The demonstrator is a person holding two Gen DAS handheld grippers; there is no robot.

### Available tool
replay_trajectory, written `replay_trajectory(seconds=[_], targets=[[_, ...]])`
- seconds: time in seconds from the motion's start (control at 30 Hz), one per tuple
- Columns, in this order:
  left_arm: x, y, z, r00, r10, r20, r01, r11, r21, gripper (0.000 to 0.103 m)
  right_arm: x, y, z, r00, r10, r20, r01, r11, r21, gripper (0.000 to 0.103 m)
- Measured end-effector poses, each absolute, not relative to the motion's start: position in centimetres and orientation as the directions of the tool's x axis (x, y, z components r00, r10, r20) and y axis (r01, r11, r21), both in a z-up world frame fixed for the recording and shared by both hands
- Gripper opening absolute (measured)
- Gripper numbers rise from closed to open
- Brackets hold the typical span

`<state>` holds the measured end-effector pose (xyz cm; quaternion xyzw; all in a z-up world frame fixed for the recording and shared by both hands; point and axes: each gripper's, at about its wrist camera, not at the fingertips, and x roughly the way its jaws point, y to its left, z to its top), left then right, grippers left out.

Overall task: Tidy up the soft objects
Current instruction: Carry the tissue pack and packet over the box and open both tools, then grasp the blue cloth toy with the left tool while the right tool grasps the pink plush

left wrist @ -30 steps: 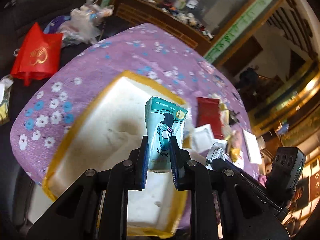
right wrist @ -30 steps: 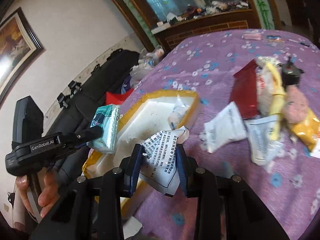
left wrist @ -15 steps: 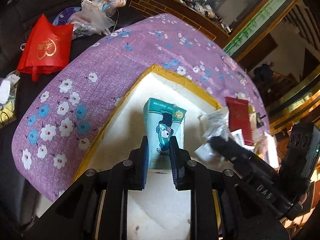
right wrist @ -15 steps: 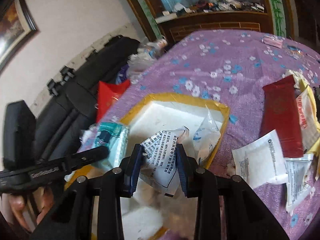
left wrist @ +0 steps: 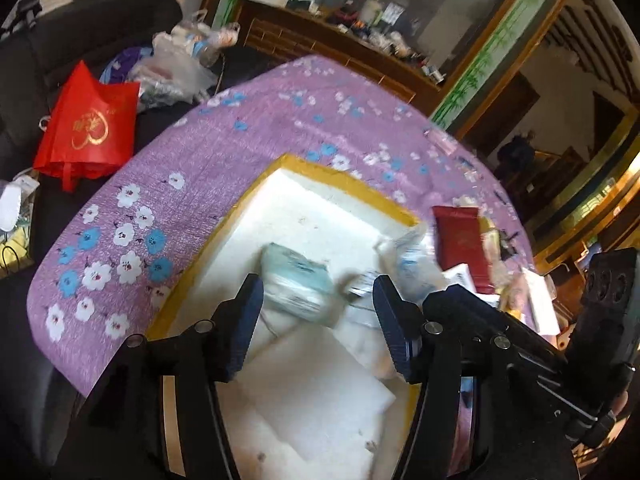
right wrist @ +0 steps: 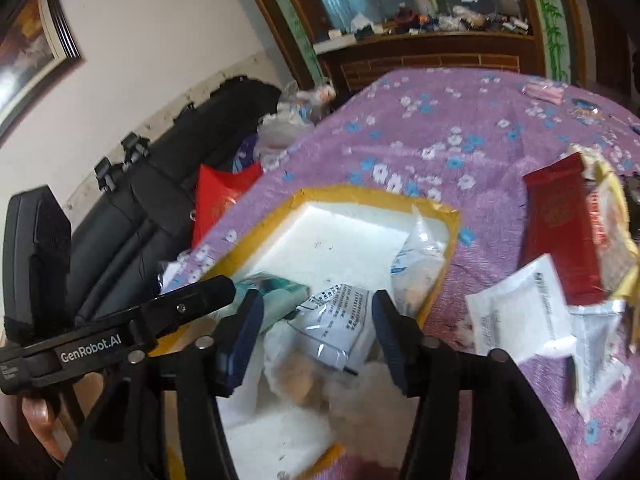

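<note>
A white foam box with yellow-taped rim (left wrist: 344, 178) (right wrist: 454, 236) sits on the purple flowered tablecloth. My left gripper (left wrist: 318, 320) is open above the box; the teal tissue pack (left wrist: 298, 280) (right wrist: 276, 292) lies loose in the box just ahead of it. My right gripper (right wrist: 318, 332) is open too; the white printed packet (right wrist: 340, 324) (left wrist: 360, 288) lies in the box between its jaws, free of them. A clear bag (right wrist: 420, 260) leans in the box's right corner.
A red packet (right wrist: 560, 232) (left wrist: 462, 244), white pouches (right wrist: 520, 312) and yellow packets (right wrist: 616, 216) lie on the cloth right of the box. A red bag (left wrist: 88, 124) and plastic bags (left wrist: 180, 68) sit on the black sofa beyond the table's left edge.
Both grippers have opened. The teal tissue pack and the white printed packet dropped from them into the foam box.
</note>
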<state>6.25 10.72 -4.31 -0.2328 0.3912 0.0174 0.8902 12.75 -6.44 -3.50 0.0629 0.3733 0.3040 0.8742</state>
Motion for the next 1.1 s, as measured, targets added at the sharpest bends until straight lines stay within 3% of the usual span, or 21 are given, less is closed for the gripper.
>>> replay_trajectory(seconds=[0.13, 0.3, 0.43, 0.6, 0.87, 1.1], targets=[[3.6, 7.9, -1.9, 0.743, -0.094, -0.662, -0.179, 0.926, -0.333, 0.059, 10.7, -9.8, -2.2, 0.555, 0.606, -0.57, -0.486, 0.792, 0.369, 0.057], [2.7, 3.1, -1.0, 0.74, -0.025, -0.672, -0.139, 0.972, -0.19, 0.061, 9.2, -15.0, -3.2, 0.541, 0.628, -0.559, -0.404, 0.777, 0.482, 0.057], [2.2, -0.2, -0.7, 0.754, -0.063, -0.653, -0.079, 0.979, -0.185, 0.061, 7.9, -18.4, -3.8, 0.588, 0.561, -0.583, -0.345, 0.825, 0.447, 0.058], [2.9, -3.8, -1.3, 0.693, -0.19, -0.695, 0.023, 0.97, -0.242, 0.061, 6.7, -22.0, -4.3, 0.606, 0.53, -0.593, -0.285, 0.841, 0.46, 0.058], [3.1, -7.0, -1.6, 0.639, -0.194, -0.744, 0.069, 0.978, -0.196, 0.06, 6.5, -25.9, -4.9, 0.638, 0.481, -0.602, -0.201, 0.858, 0.472, 0.058], [4.7, -8.2, -3.1, 0.568, -0.269, -0.778, 0.103, 0.961, -0.257, 0.06, 7.3, -28.3, -5.8, 0.654, 0.45, -0.609, -0.158, 0.868, 0.471, 0.058]])
